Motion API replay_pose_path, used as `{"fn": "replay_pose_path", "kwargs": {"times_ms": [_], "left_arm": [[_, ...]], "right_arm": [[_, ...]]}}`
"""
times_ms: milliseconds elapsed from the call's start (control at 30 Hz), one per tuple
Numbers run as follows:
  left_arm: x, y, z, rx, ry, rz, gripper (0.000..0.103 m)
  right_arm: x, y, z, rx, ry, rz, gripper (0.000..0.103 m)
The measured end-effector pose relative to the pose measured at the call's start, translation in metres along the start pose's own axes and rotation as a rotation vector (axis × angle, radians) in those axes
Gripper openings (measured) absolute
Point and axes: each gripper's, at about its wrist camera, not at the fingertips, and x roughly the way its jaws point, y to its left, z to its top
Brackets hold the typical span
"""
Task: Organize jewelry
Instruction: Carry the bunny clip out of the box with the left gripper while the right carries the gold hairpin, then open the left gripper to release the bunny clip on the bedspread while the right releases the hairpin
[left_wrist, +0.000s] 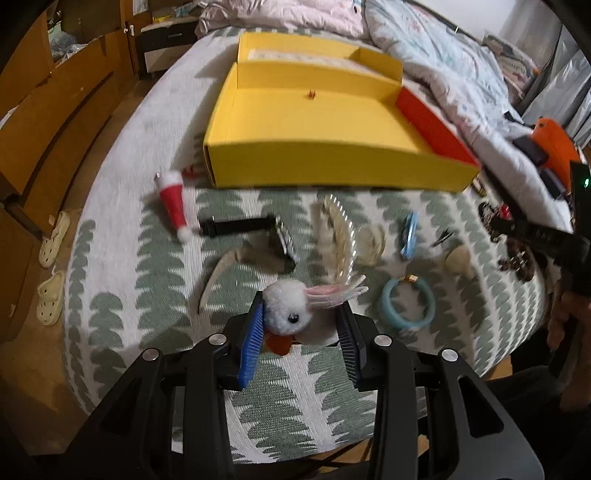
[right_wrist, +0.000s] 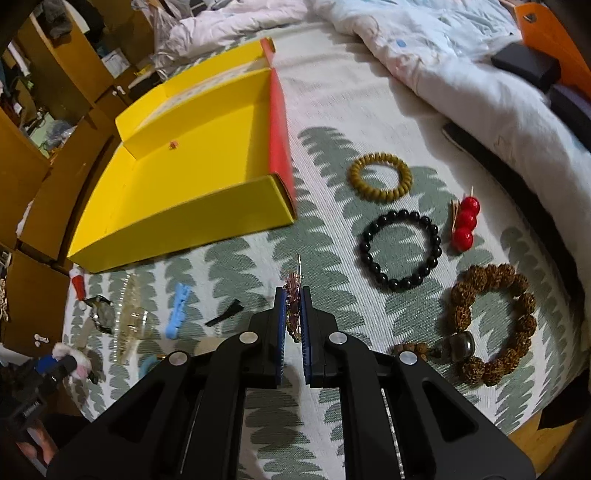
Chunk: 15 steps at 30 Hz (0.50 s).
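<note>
My left gripper (left_wrist: 301, 308) is shut on a white fluffy bunny hair clip (left_wrist: 291, 308) with pink ears, held above the bed. My right gripper (right_wrist: 293, 299) is shut on a thin purple beaded hairpin (right_wrist: 294, 295) whose metal tip sticks out ahead. An open yellow box (left_wrist: 314, 147) with a red side lies ahead; it also shows in the right wrist view (right_wrist: 177, 184). A small orange stud (left_wrist: 310, 95) lies inside it. Three bracelets lie to the right: olive (right_wrist: 380, 177), black beaded (right_wrist: 402, 249), brown rough-beaded (right_wrist: 491, 325).
On the leaf-patterned bedspread (left_wrist: 166, 258) lie a Santa hat clip (left_wrist: 173, 203), a watch (left_wrist: 255, 230), a clear comb clip (left_wrist: 341, 236), a blue clip (left_wrist: 409, 236), a light-blue bangle (left_wrist: 406, 302) and red bead clip (right_wrist: 465, 221). A quilt (right_wrist: 461, 74) is bunched behind. Wooden cabinets (left_wrist: 55, 122) stand left.
</note>
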Motion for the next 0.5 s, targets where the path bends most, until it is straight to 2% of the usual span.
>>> {"fn": "replay_pose_path", "kwargs": {"times_ms": [267, 400, 500], "left_arm": [[0.020, 0.003, -0.001, -0.010, 0.039, 0.032, 0.039], [0.019, 0.001, -0.002, 0.001, 0.024, 0.056, 0.044], [0.016, 0.000, -0.003, 0.002, 0.007, 0.073, 0.050]], "right_arm": [[0.009, -0.004, 0.005, 0.003, 0.002, -0.024, 0.009], [0.011, -0.007, 0.007, 0.007, 0.000, -0.036, 0.017], [0.008, -0.006, 0.008, 0.001, -0.012, -0.041, 0.018]]}}
